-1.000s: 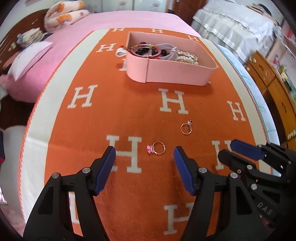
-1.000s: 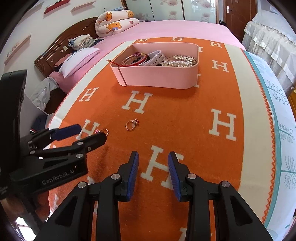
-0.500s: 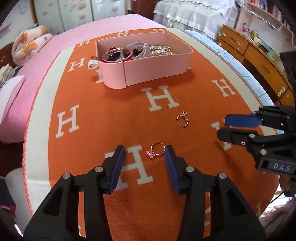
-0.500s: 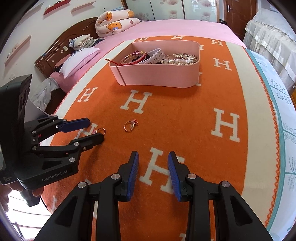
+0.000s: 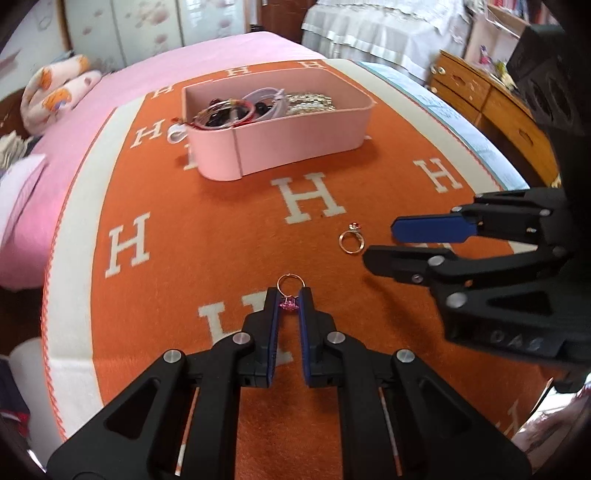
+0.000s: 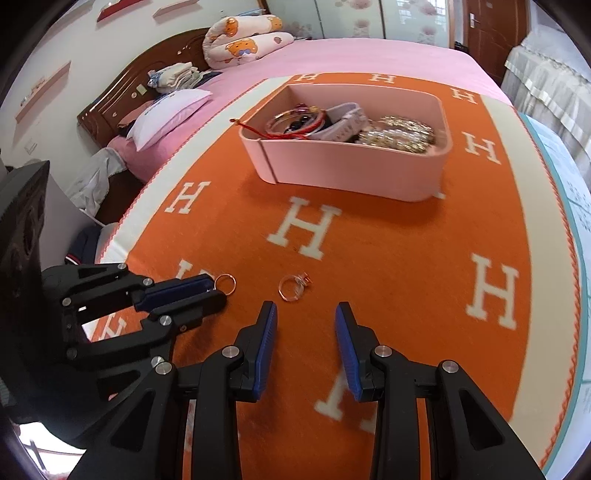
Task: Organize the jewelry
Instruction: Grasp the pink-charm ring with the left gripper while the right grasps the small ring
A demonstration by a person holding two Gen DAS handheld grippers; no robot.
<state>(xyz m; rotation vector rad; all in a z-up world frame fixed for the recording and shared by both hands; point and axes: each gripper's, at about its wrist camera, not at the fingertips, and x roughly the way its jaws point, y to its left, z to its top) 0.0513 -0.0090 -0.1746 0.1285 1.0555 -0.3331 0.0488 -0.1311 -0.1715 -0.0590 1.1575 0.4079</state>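
Note:
My left gripper (image 5: pixel 288 295) is shut on a gold ring with a pink stone (image 5: pixel 289 303), low on the orange blanket; the ring's band (image 6: pixel 225 283) sticks out past the tips. A second gold ring with a red stone (image 5: pixel 352 240) lies loose on the blanket (image 6: pixel 293 287), just ahead of my right gripper (image 6: pixel 306 314), which is open and empty. A pink jewelry box (image 5: pixel 295 144) holding bracelets and chains stands farther back (image 6: pixel 354 170).
The orange blanket with white H letters (image 5: pixel 207 206) covers a pink bed (image 6: pixel 369 55). Pillows (image 6: pixel 243 35) and a wooden headboard (image 6: pixel 122 96) are at the far left. A wooden dresser (image 5: pixel 491 99) stands beyond the bed's right edge.
My left gripper moved forward and closed on the pink-stone ring. My right gripper opened wider and moved up to the red-stone ring.

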